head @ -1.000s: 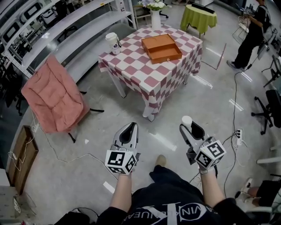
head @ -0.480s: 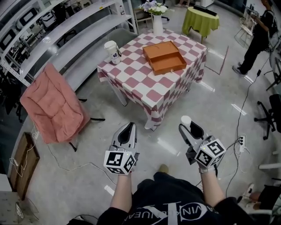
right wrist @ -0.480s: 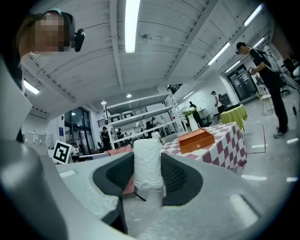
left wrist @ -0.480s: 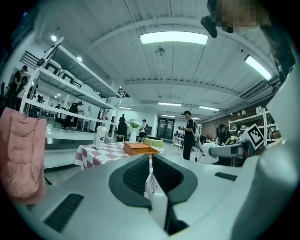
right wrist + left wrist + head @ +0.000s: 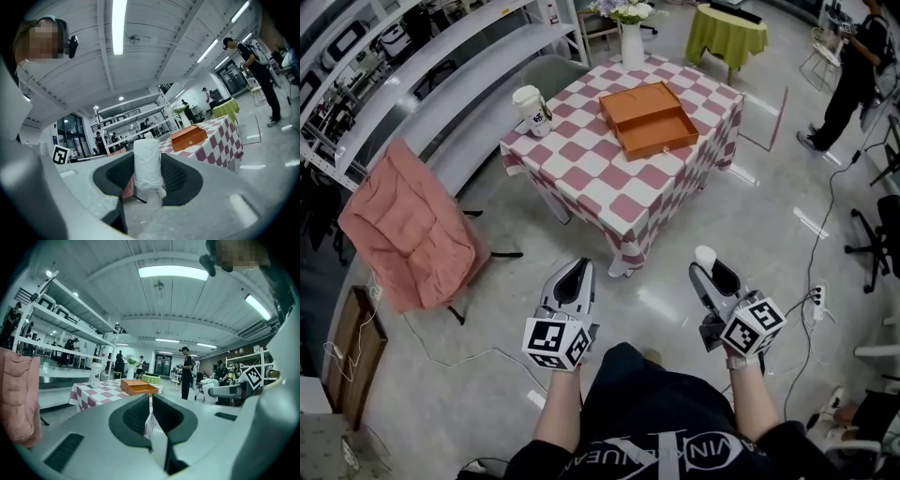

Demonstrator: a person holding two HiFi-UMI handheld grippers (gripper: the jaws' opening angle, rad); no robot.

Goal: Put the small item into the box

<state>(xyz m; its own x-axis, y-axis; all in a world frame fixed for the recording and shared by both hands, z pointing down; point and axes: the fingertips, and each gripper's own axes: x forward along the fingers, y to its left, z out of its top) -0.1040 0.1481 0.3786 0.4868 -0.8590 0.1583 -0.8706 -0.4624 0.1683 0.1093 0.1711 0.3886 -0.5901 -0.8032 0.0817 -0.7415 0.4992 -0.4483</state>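
Observation:
My right gripper (image 5: 709, 265) (image 5: 147, 177) is shut on a small white wrapped roll (image 5: 704, 257) (image 5: 147, 165), which stands upright between its jaws. An orange box (image 5: 648, 118) (image 5: 189, 136) (image 5: 137, 387) lies open on the pink-and-white checkered table (image 5: 587, 167), well ahead of both grippers. The left gripper (image 5: 575, 278) (image 5: 151, 412) hangs over the floor with its jaws nearly together and nothing between them.
A white cup (image 5: 529, 110) and a vase of flowers (image 5: 632, 37) stand on the table. A pink cushioned chair (image 5: 405, 228) is at the left, shelving behind it. A person (image 5: 853, 70) stands far right near a green table (image 5: 728, 30). Cables and a power strip (image 5: 814, 298) lie on the floor.
The view has crept a little closer to the table. Both grippers keep their pose, and the right one still holds the roll.

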